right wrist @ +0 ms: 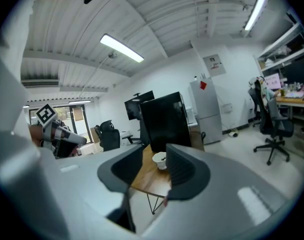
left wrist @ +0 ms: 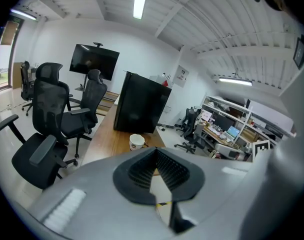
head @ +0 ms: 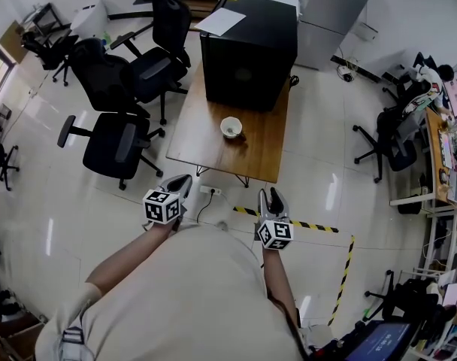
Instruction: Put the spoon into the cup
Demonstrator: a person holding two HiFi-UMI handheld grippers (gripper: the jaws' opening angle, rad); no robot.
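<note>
- The cup (head: pixel 231 127), white, stands upright on the wooden table (head: pixel 206 138) a little above the centre of the head view. It is just in front of a large black box (head: pixel 247 51) that fills the table's far end.
- The spoon cannot be picked out in any view. Something dark shows inside the cup's rim and may be the spoon, but it is too small to tell.
- The left gripper (head: pixel 180 184) is held low in the head view, left of centre, close to the person's body and well apart from the table. In the left gripper view its two ribbed pads meet at their tips, with nothing caught between them. The cup shows just above the tips, on the table beyond.
- The right gripper (head: pixel 272 198) sits right of centre in the head view, at about the same height in the frame as the left one and also well short of the table. In the right gripper view its jaws stand partly apart and empty. The cup and the table's near edge show through the gap.
- A white sheet of paper (head: pixel 221 21) lies on top of the black box.
- Black office chairs (head: pixel 116 145) stand at the left of the table.
- A strip of yellow-and-black tape (head: pixel 319 226) runs across the pale floor at the lower right, beside the right gripper.
</note>
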